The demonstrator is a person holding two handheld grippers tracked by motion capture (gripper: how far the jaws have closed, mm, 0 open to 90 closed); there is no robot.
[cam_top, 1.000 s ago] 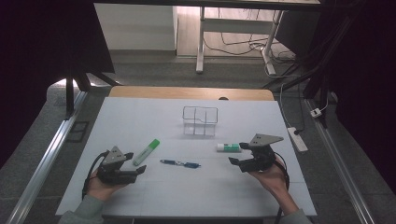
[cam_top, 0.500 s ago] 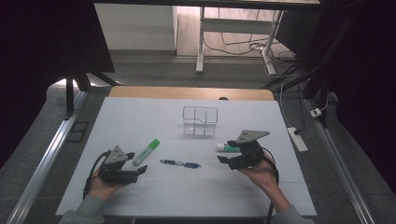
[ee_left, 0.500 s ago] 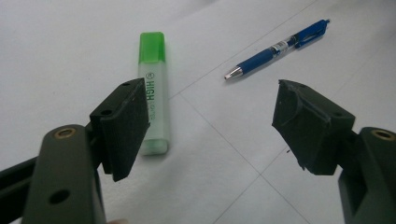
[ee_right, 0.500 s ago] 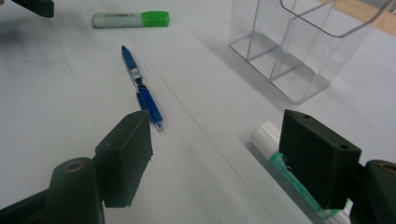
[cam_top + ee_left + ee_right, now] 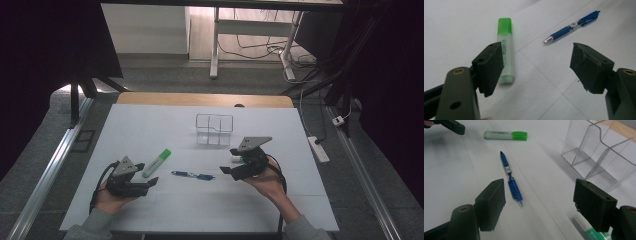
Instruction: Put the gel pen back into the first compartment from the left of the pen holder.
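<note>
A blue pen (image 5: 192, 175) lies in the middle of the white table (image 5: 165, 130). Left of it rests a green highlighter (image 5: 156, 162), and a clear plastic organiser (image 5: 214, 129) stands behind them. My left gripper (image 5: 150, 184) is open just in front of the highlighter (image 5: 505, 53), with the pen (image 5: 571, 26) farther off. My right gripper (image 5: 228, 161) is open right of the pen (image 5: 511, 183), its jaws empty. A white and green tube (image 5: 589, 228) lies on the table just under its right jaw.
The organiser (image 5: 599, 152) has several empty compartments and stands close to my right gripper. A wooden strip (image 5: 200, 99) runs along the table's far edge. A power strip (image 5: 318, 148) lies on the floor to the right.
My right gripper has moved left, over the white tube and closer to the pen. The left gripper has stayed in place.
</note>
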